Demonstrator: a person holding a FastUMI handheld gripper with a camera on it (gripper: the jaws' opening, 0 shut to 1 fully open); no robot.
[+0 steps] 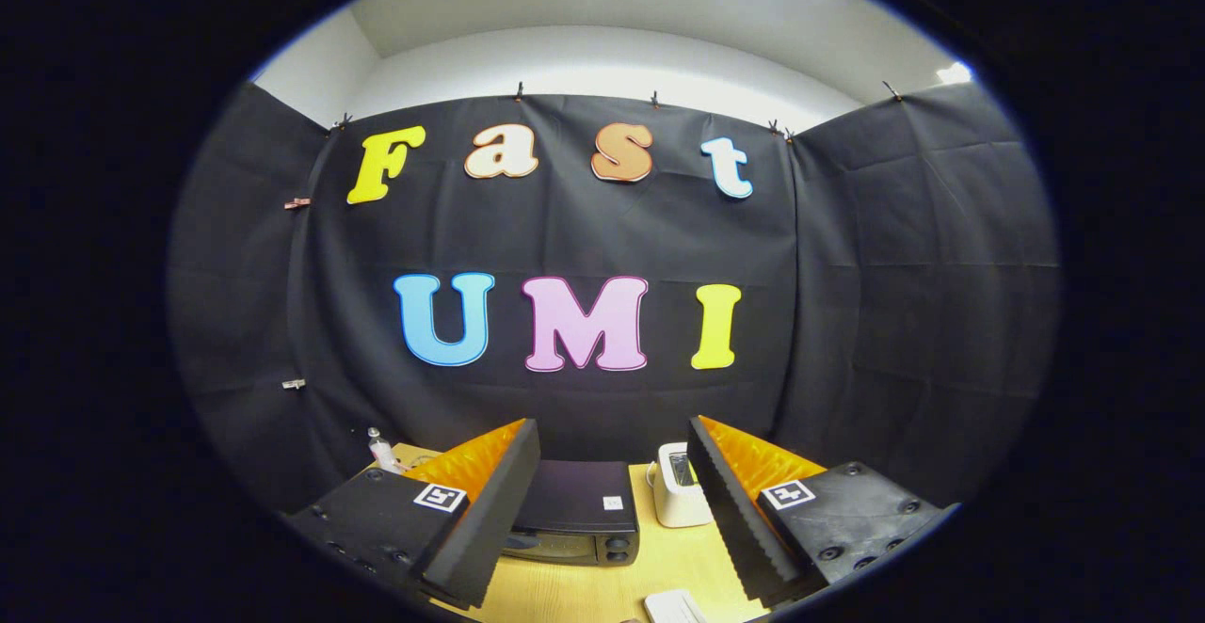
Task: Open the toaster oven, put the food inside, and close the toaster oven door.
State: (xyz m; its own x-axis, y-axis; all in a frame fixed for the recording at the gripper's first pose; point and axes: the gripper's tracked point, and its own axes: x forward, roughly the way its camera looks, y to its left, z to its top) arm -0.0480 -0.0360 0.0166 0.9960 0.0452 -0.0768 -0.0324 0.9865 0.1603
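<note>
A black toaster oven (576, 513) stands on the wooden table (602, 585), low between my two fingers and well beyond them; its door looks shut, with two knobs on its right side. My gripper (614, 454) is held high above the table, pointing at the booth wall, its jaws wide apart with nothing between them. The left finger (490, 501) covers part of the oven's left side. I cannot make out any food.
A small white toaster-like appliance (680, 487) stands just right of the oven. A small clear bottle (381, 451) sits at the table's far left corner. A white flat object (673, 607) lies on the table near me.
</note>
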